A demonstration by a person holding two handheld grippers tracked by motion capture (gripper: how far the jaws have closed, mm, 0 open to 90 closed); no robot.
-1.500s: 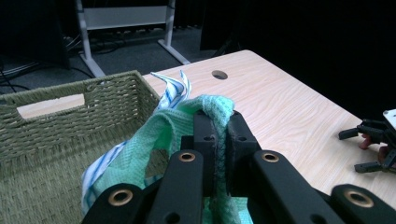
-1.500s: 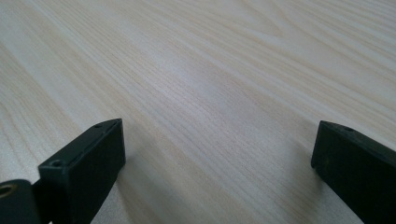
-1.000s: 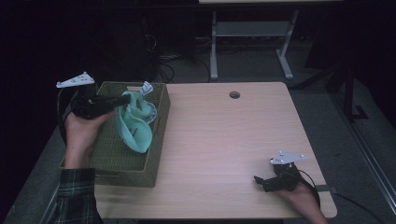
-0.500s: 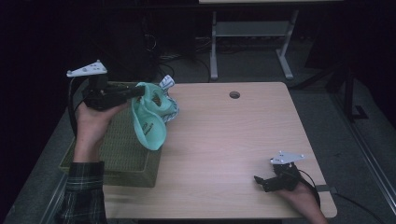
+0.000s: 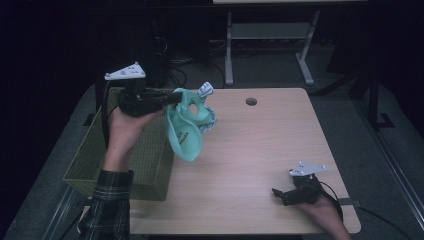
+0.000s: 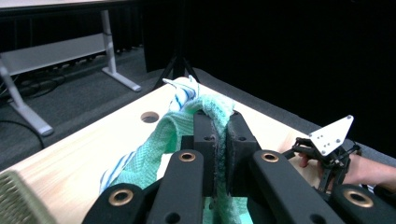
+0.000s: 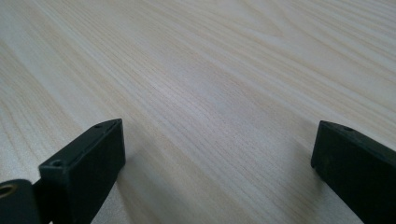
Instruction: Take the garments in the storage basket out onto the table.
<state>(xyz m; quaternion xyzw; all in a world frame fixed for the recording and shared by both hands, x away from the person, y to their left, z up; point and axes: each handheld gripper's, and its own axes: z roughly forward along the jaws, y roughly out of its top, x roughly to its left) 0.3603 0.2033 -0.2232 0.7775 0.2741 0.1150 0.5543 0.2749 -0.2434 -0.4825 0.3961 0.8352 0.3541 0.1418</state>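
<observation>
Mint-green cloth [image 5: 186, 131] is hanging, clenched in the left gripper [image 5: 172, 97] above the basket's [image 5: 145, 165] two o'clock corner; the right gripper [image 5: 280, 195] is resting released at the table's [image 5: 260, 150] five o'clock.

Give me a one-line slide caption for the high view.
Left gripper lifts a mint-green cloth beside the green basket; right gripper rests open on the table.

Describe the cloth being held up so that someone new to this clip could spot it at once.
Start at the green woven basket on the table's left side. Just above its right rim, the left gripper is clamped on a mint-green knitted cloth that hangs in the air over the wood. A white piece with blue stripes is bunched in with it, and nothing else on the table is soft or brightly coloured.
</observation>
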